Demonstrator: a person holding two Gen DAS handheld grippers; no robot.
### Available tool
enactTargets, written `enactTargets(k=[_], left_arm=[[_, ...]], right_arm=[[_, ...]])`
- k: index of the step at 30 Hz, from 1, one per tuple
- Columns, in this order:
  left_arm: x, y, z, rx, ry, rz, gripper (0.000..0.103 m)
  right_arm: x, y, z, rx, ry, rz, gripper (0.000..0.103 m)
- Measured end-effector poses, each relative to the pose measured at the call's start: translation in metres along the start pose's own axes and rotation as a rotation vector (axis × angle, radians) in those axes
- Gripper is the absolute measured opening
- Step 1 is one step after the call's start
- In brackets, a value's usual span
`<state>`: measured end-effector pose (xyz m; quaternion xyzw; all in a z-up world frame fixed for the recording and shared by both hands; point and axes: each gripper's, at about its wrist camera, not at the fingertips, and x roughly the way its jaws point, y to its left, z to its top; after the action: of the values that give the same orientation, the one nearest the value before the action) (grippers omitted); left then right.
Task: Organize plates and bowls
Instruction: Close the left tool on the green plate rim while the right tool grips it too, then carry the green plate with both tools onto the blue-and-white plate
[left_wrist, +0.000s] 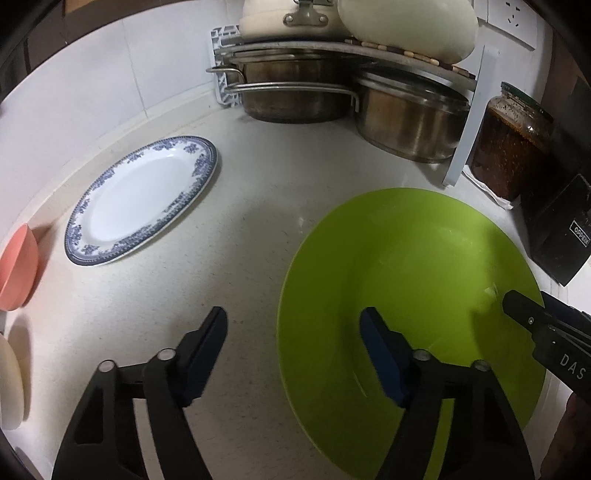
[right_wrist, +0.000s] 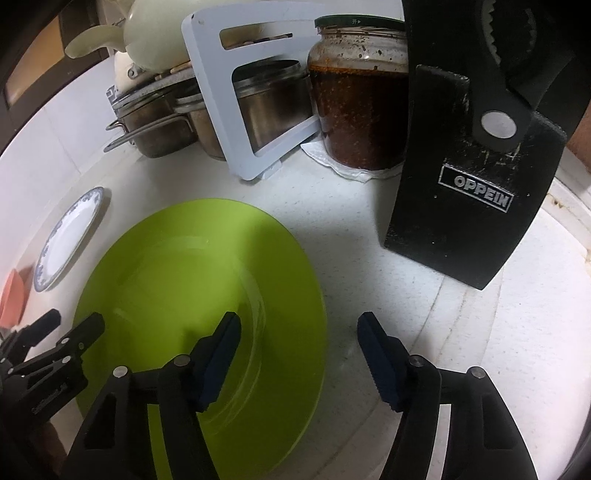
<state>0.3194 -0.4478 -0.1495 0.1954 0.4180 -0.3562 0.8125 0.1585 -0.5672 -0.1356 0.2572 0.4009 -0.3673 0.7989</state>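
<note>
1. Left gripper straddles the near-left rim of the green plate, jaws apart, pads not pressing on it.
2. Right gripper straddles the opposite rim, jaws likewise apart, gripping nothing.
3. The green plate: glossy lime, round, shallow well, lying flat on the countertop.
4. Further back-left, a blue-and-white plate lies flat beside a pink bowl at the counter's left edge.
5. Along the back: steel pots, jar, black knife block.

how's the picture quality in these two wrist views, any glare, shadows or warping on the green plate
Left wrist view: fisheye bends the counter; a dark shadow falls on the green plate near the fingers. Right wrist view: dim and soft, slight sheen on the plate, black knife block label readable.
</note>
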Motion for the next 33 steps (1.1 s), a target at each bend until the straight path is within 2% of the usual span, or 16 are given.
enactTargets(k=[7,10,12,26,33], left_arm=[[0.004,0.000,0.002,-0.018,0.016,-0.040,0.055],[0.004,-0.003,0.003,-0.010,0.014,-0.055,0.046],[0.003,-0.005,0.003,0.001,0.012,-0.058,0.042],[-0.009,0.002,0.002,-0.015,-0.018,-0.021,0.039],[-0.031,0.019,-0.008,-0.046,-0.034,-0.011,0.039]], right_arm=[[0.002,0.004,0.002,-0.023,-0.002,0.000,0.056],[0.003,0.005,0.003,-0.033,0.000,-0.007,0.051],[0.003,0.006,0.004,-0.038,0.004,0.005,0.044],[-0.002,0.012,0.002,-0.036,0.023,0.003,0.041],[-0.021,0.027,0.000,-0.081,-0.015,0.003,0.041]])
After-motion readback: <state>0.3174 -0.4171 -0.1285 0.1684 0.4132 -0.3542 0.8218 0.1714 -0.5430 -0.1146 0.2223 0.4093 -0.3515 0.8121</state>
